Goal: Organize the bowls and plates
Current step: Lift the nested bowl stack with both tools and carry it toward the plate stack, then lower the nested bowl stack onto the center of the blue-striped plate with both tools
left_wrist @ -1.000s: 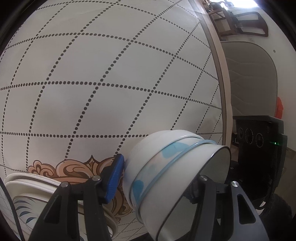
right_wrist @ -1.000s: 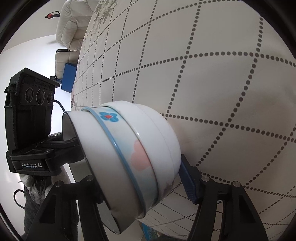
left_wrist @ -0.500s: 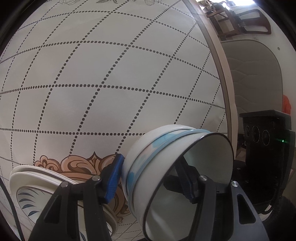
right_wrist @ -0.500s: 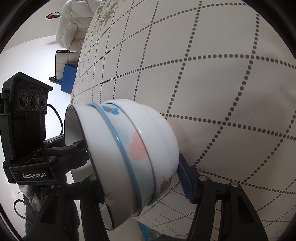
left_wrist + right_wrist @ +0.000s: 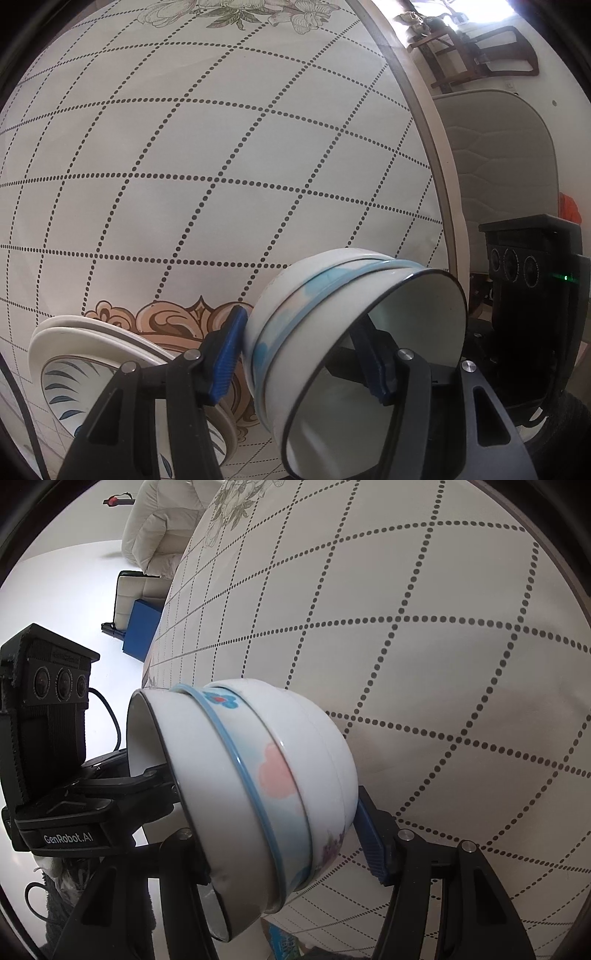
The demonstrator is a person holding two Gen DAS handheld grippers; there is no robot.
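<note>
A stack of nested white bowls [image 5: 332,295] with a blue rim band and pink and blue flowers [image 5: 258,760] is held tilted on its side above the tablecloth. My left gripper [image 5: 303,363] is shut on it, one blue pad [image 5: 229,354] on the outer wall and the other finger inside the mouth. My right gripper [image 5: 284,856] is shut on the same stack, its right pad [image 5: 369,843] against the base end and its left finger hidden behind the rim. A stack of white plates [image 5: 74,354] with blue leaf marks lies at the lower left.
The table [image 5: 221,147] wears a white cloth with a dotted diamond grid and a tan ornament [image 5: 166,317]. Its edge [image 5: 424,129] runs along the right, with a padded chair [image 5: 498,155] beyond. A sofa [image 5: 159,524] and a blue box [image 5: 142,627] stand off the far side.
The bowl stack has risen a little off the cloth and its mouth has turned further toward the left camera. More of the plates and the table show there.
</note>
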